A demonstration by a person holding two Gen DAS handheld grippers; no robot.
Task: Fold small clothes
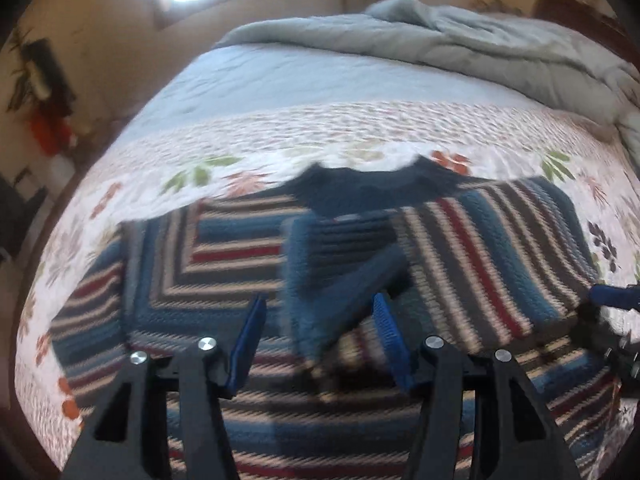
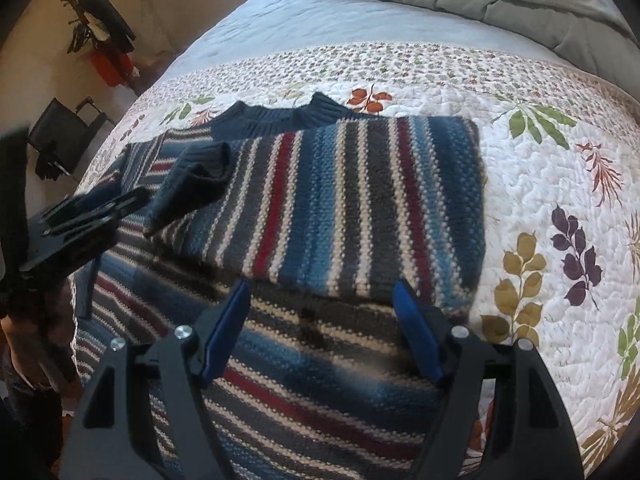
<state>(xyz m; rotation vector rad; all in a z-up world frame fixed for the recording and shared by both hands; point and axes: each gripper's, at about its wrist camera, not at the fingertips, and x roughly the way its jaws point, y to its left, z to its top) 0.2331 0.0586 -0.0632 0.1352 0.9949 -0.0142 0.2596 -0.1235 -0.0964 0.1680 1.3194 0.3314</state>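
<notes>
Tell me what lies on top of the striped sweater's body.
Both sleeves are folded across the sweater, their dark blue cuffs meeting near the middle. The chest beneath them is covered. Under the sweater lies the floral quilt.

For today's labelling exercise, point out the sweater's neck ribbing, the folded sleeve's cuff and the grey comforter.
neck ribbing (image 2: pixel 276 120), right wrist view, dark band.
cuff (image 2: pixel 204 168), right wrist view, ribbed end.
grey comforter (image 1: pixel 460 40), left wrist view, rumpled middle.

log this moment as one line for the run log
left gripper open | right gripper open | striped sweater sleeves folded in, on quilt
</notes>
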